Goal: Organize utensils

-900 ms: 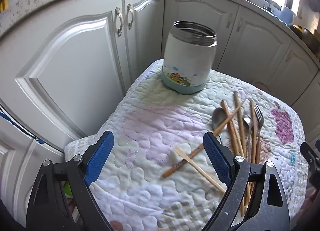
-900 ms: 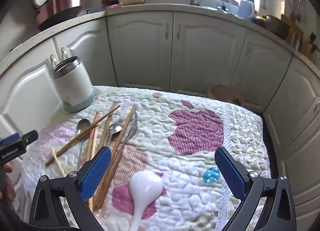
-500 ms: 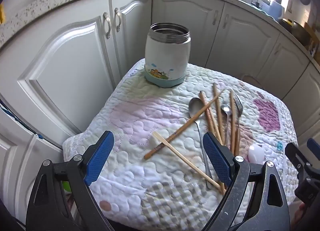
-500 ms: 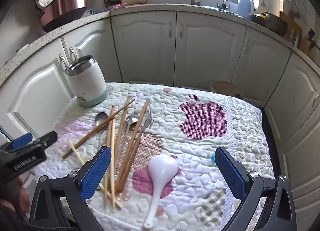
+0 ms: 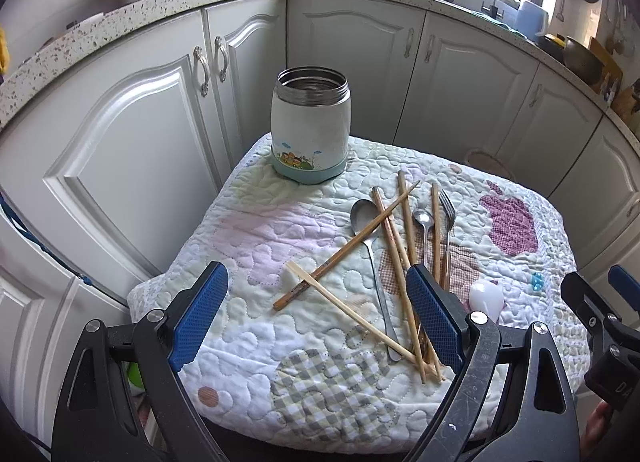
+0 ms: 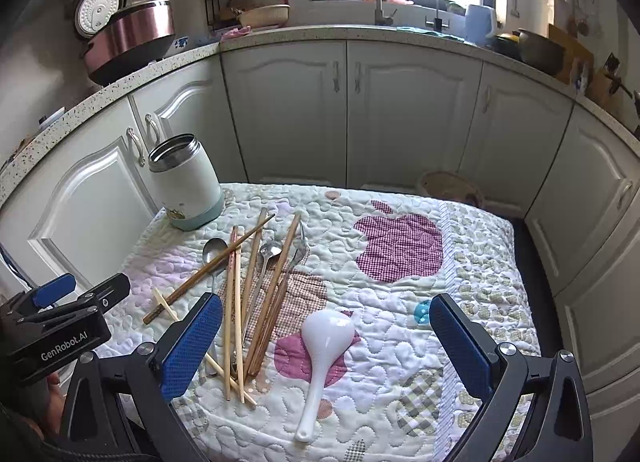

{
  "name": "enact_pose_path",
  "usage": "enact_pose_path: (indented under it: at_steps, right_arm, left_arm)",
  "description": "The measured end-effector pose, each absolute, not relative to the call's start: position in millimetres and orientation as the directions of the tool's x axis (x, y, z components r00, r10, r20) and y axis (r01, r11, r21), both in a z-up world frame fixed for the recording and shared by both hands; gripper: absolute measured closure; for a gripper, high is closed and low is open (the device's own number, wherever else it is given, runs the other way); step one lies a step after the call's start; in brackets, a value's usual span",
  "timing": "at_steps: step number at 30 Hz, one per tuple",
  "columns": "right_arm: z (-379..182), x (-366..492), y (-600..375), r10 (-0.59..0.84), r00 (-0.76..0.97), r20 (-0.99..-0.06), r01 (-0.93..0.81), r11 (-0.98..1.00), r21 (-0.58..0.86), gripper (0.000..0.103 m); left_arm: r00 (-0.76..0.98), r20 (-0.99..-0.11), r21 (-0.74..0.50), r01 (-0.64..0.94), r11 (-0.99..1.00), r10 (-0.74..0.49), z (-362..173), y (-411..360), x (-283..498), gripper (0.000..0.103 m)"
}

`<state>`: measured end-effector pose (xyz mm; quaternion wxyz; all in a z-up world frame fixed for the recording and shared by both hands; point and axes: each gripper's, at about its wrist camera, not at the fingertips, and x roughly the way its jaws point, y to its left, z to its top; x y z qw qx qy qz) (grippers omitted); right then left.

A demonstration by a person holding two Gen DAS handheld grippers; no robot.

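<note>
An open white jar with a steel rim stands upright at the far left corner of a quilted mat. Several wooden chopsticks, metal spoons and a fork lie loosely crossed in the mat's middle. A white plastic spoon lies nearer the front. My left gripper hovers open above the mat's near left part, nothing between its fingers. My right gripper stands open above the white spoon without touching it.
White cabinet doors close in behind and to the left of the mat. A speckled counter above carries a rice cooker, a sink tap and pots. A small basket sits on the floor behind the mat.
Both grippers have drawn back and risen, so more of the mat and the counter shows. The utensils and jar have not moved. Both stay open.
</note>
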<state>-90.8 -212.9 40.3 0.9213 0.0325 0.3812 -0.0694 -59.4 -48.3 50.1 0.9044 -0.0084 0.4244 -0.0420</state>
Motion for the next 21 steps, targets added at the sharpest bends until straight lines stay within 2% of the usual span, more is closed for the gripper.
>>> enact_pose_path:
  at_steps: [21]
  right_arm:
    - [41,-97,-212,-0.116,0.703,-0.702,0.159,0.987,-0.003,0.0]
  left_arm:
    - [0.645,-0.758,-0.044,0.097,0.994,-0.097,55,-59,-66,0.014]
